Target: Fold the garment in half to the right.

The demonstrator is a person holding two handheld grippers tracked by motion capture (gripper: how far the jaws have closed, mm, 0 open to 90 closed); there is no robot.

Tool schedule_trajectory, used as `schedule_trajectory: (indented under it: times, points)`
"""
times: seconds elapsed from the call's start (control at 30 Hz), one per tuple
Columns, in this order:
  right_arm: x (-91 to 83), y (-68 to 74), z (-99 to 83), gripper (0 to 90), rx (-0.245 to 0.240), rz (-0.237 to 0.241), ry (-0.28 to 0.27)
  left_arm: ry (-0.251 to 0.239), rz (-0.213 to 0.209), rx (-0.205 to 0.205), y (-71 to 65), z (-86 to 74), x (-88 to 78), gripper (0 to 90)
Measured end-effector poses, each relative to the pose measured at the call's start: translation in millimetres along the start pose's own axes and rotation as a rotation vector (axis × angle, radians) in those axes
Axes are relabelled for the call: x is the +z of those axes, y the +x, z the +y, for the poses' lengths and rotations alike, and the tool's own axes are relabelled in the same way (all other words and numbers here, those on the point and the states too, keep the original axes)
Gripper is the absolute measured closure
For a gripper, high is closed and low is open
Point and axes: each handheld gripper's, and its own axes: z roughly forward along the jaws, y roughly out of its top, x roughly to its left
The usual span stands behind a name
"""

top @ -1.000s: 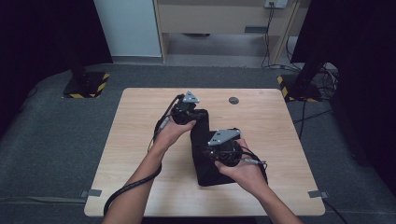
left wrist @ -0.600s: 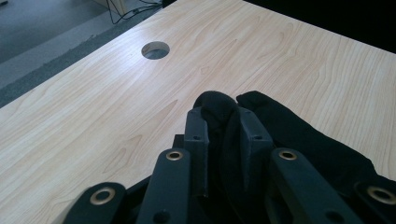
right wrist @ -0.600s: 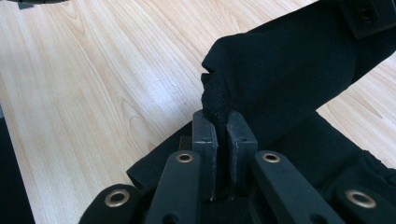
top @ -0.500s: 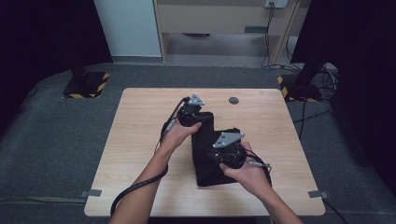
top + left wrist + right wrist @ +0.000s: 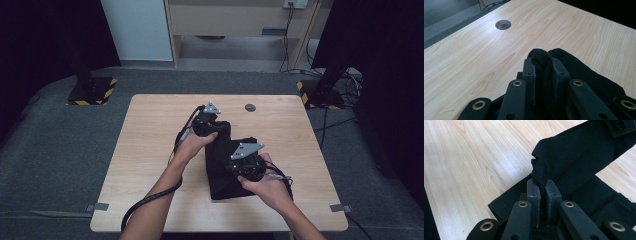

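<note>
At the near edge of the table (image 5: 150,200), our forearms come in toward a black garment (image 5: 225,175) lying right of the table's middle. We judge the job to be folding it. Our right gripper (image 5: 248,165) sits over the near part of the cloth, and in the right gripper view its jaws are pressed together on a bunched fold of the black fabric (image 5: 541,173), lifted clear of the wood. Farther out, our left gripper (image 5: 207,122) pinches the far end of the same cloth; in the left gripper view a rounded lump of fabric (image 5: 540,56) pokes up between its closed jaws, with bare tabletop and a round cable hole (image 5: 503,24) beyond.

Compared with a second ago, we have carried the left gripper a little to the right and away from us, nearer the cable hole, while the right gripper has barely shifted. The cloth between the two now looks more stretched out, so we read this as tensioning the garment before laying a fold. Both grips hold unchanged.
</note>
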Motion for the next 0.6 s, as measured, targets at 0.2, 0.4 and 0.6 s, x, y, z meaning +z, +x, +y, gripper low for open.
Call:
schedule_trajectory:
  times: [0.2, 0.4, 0.6]
  points:
    - [0.7, -2.1, -3.7, 84.7, 0.006, -0.004, 0.005, 0.001, 0.0, -0.002, -0.3, -0.9, 3.7, 76.7]
    - [1.6, -4.2, -7.5, 84.7, 0.006, -0.006, 0.01, -0.003, -0.01, -0.014, 0.3, -2.7, 7.7, 76.7]
    - [3.4, -4.2, -11.3, 84.7, 0.009, -0.008, 0.017, -0.001, -0.018, -0.01, -2.1, -3.7, 13.3, 76.6]
